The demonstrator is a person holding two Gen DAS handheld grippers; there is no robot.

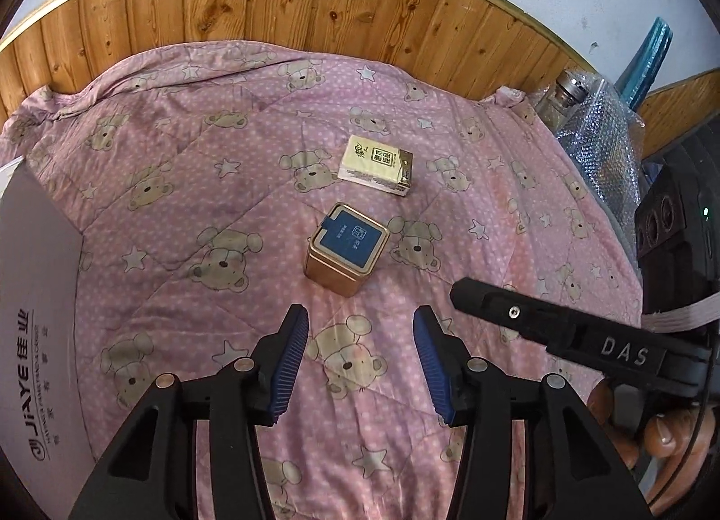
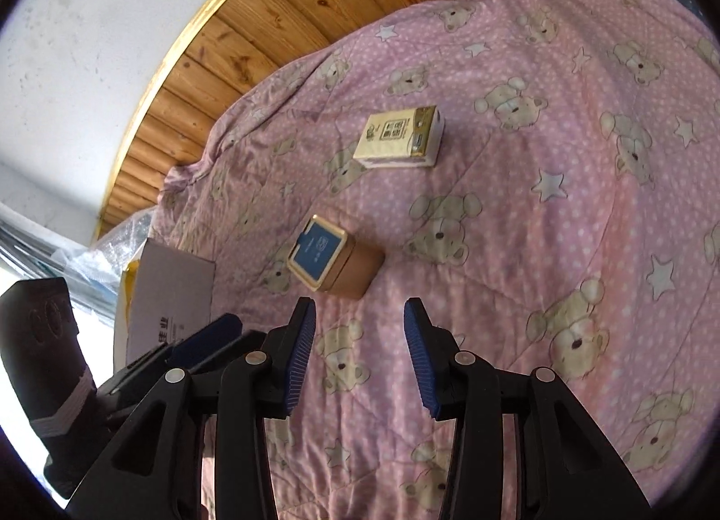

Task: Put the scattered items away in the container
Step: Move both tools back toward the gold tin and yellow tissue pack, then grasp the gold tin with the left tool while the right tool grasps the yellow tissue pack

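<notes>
Both grippers, left [image 1: 361, 355] and right [image 2: 359, 351], hovered with fingers wide and empty, ready to grasp. Tin [image 1: 347, 248] and packet [image 1: 376, 165] lay on the bed [image 1: 180, 187]; box [image 1: 33, 295] waited far left.

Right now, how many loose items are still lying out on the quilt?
2: a gold tin just ahead of the open left gripper, and a tissue pack beyond it. Any items already inside the cardboard box are hidden.
</notes>
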